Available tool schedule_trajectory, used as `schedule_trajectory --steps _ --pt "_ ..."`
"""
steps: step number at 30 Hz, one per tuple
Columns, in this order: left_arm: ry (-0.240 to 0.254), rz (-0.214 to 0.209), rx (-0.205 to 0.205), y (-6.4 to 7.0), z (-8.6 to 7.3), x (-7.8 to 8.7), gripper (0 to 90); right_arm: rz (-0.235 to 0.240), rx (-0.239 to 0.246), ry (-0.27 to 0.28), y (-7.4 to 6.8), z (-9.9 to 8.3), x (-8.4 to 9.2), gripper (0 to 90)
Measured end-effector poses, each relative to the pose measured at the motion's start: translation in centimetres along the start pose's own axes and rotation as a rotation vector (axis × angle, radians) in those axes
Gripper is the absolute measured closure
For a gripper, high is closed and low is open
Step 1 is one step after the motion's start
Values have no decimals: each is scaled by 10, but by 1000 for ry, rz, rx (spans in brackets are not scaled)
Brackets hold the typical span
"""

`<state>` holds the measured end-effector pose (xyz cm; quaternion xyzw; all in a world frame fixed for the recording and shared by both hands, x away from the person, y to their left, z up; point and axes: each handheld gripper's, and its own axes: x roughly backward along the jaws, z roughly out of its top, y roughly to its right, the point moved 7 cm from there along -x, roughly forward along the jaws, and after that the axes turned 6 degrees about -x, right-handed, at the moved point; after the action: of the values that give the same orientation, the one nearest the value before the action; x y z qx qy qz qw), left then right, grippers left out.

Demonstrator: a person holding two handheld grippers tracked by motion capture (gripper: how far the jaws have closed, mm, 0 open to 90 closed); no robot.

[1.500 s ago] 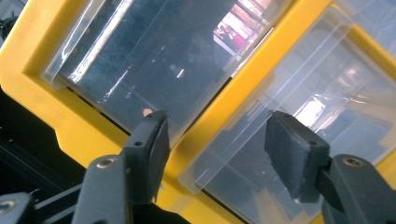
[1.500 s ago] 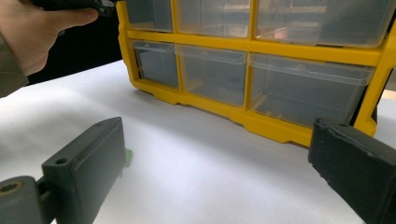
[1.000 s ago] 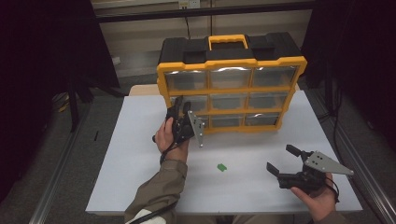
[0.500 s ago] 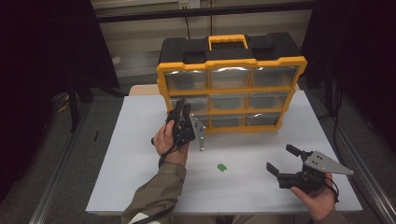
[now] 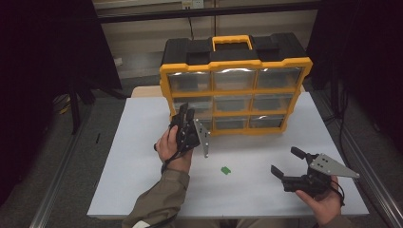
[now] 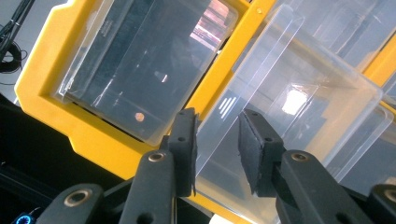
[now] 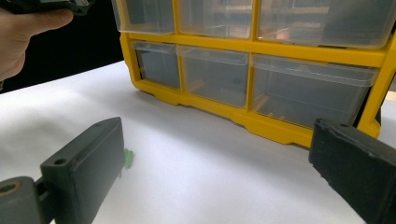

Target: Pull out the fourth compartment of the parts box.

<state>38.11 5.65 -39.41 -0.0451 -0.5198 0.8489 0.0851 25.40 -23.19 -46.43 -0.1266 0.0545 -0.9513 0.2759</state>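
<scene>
A yellow-framed organizer (image 5: 164, 90) with clear drawers stands at the back of the white table (image 5: 128, 156). My left gripper (image 5: 185, 113), rolled onto its side, is at the left column. In the left gripper view its jaws (image 6: 217, 149) stand on either side of a clear drawer's front lip (image 6: 280, 93), with the pads against the plastic. My right gripper (image 5: 286, 161) rests low at the front right, with its jaws wide apart (image 7: 219, 177) and nothing between them. A small green piece (image 5: 225, 169) lies on the table between the hands and shows beside the right gripper's left jaw (image 7: 128, 156).
The organizer has a black top with a yellow handle (image 5: 232, 42). The neighbouring corner drawer (image 6: 140, 70) holds a small copper-coloured bit. Dark floor and metal rails flank the table, whose front edge is near the forearms.
The left hand has shifted only slightly at the organizer's left column. The right gripper has kept still.
</scene>
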Motion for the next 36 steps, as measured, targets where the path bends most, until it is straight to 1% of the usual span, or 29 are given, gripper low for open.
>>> schedule_trajectory --steps 1,2,4,5,6,9,10,11,13,17,23,28,30,31,33,34,36 --pt "-4 2 -7 0 -1 1 679 0 0 0 0 0 0 35" --pt "4 -1 -3 0 0 2 679 1 0 0 0 0 0 35" --pt "1 2 -4 0 -1 4 678 0 0 0 0 0 0 36" --pt "3 5 -12 -1 0 4 678 -2 -2 2 0 0 0 36" --pt "4 5 -5 0 0 5 678 -2 -2 2 0 0 0 36" --pt "2 5 -8 0 0 7 678 -1 -1 2 0 0 -1 35" --pt "2 4 -1 0 1 7 678 1 2 0 -1 0 0 35" --pt "5 9 -7 -1 1 8 678 1 2 0 -1 0 0 35" --pt "-1 1 -6 0 1 9 678 2 -1 -1 -1 0 0 36" --pt "-5 7 -8 0 2 12 678 1 1 -1 0 0 0 36" --pt "1 9 2 0 1 16 677 -1 2 0 -1 0 -1 36" --pt "7 8 0 0 0 19 677 0 2 1 -1 0 -1 35" --pt "7 15 -2 0 1 21 677 0 3 1 -1 0 -1 36" --pt "7 12 -7 0 1 21 677 3 4 3 -1 0 -1 36" --pt "12 15 -5 1 2 23 677 4 7 2 -1 0 -1 36" --pt "15 19 -11 0 2 24 676 3 6 3 -2 0 -1 35" --pt "15 16 -1 0 1 25 676 4 10 0 -2 0 -1 36"
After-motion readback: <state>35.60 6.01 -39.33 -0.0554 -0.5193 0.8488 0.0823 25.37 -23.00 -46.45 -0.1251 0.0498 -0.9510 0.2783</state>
